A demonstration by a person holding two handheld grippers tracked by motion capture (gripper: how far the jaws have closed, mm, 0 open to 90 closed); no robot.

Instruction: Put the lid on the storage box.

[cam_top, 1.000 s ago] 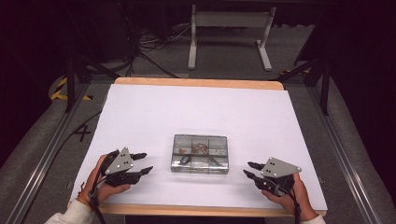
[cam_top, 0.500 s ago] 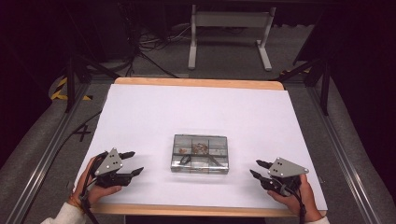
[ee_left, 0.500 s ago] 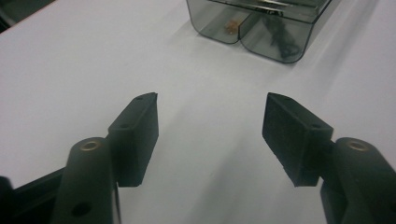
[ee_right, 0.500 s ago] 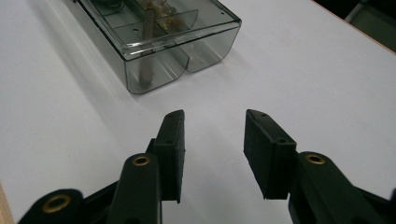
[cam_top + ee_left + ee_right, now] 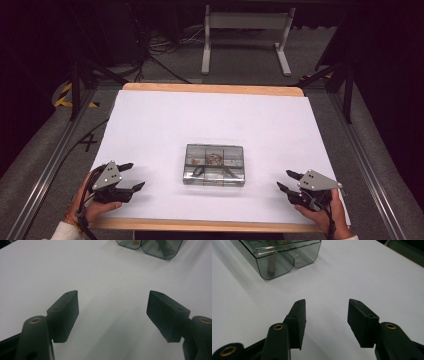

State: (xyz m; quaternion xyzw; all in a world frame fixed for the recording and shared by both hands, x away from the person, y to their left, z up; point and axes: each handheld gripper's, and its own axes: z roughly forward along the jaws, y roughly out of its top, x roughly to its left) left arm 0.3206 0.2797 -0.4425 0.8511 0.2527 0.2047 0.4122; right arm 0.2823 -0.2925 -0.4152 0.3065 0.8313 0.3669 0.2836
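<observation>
A clear plastic compartment box point(image 5: 214, 164) with small items in it lies at the middle of the white table top point(image 5: 210, 120). My left gripper point(image 5: 134, 177) rests near the front left, well to the left of the box, jaws apart with nothing between them. In the left gripper view its pads point(image 5: 65, 315) stand wide over bare table, the box point(image 5: 152, 247) far ahead. My right gripper point(image 5: 287, 181) sits near the front right, jaws apart and empty. The right gripper view has the box point(image 5: 282, 255) at upper left. Both pairs of jaws have just been opening.
A wooden edge point(image 5: 212, 89) borders the table's far side. Beyond it on the grey floor stands a white metal frame point(image 5: 245, 35) with cables point(image 5: 160, 55) nearby. Dark rails point(image 5: 47, 170) run along both sides of the table.
Both hands have drawn back from the box toward the table's front corners, left hand leftward and right hand rightward. The jaws of both grippers stand wider apart than before.
</observation>
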